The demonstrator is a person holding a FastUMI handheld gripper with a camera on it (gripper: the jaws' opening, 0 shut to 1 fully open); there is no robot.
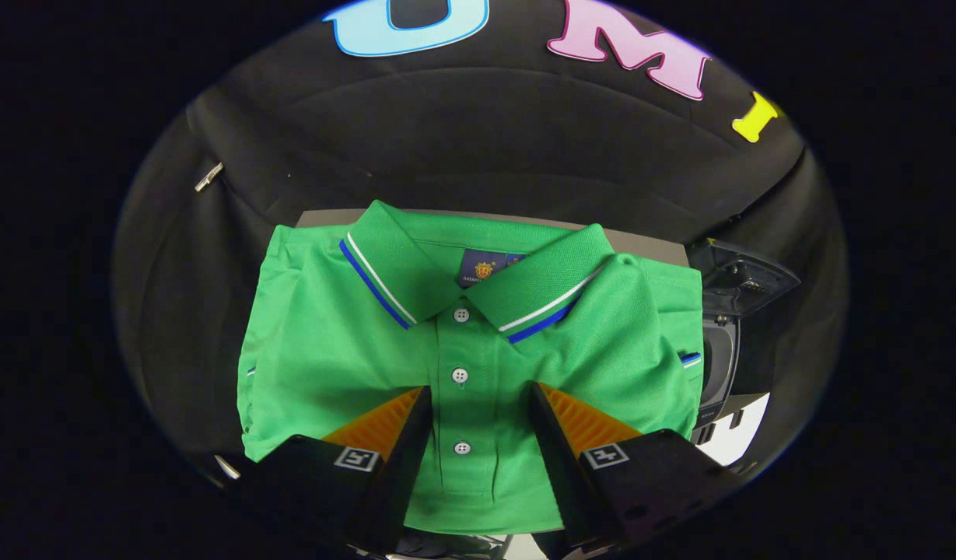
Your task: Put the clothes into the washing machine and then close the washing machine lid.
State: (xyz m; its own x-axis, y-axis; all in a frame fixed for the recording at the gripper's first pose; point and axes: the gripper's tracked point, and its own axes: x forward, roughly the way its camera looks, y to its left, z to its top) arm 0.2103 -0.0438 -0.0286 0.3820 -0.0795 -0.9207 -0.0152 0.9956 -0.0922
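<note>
We hold the claw (478,397) wide over the folded green shirt (478,350), its fingers (404,435) either side of the button placket, gripping nothing. The open washer (730,327) stands just beside the shirt.

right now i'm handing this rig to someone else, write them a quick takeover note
Gripper: open, fingers spread over the folded green polo shirt, the button placket between them. Whether the pads already touch the fabric cannot be told; nothing is gripped.
Shirt: lies flat and folded, collar pointing away from the gripper.
Washing machine: dark unit just beyond the shirt's sleeve edge on the right, lid raised.
Done: nothing yet, shirt not lifted.
Left: close on the shirt, carry it into the machine's opening, release, then shut the lid.
</note>
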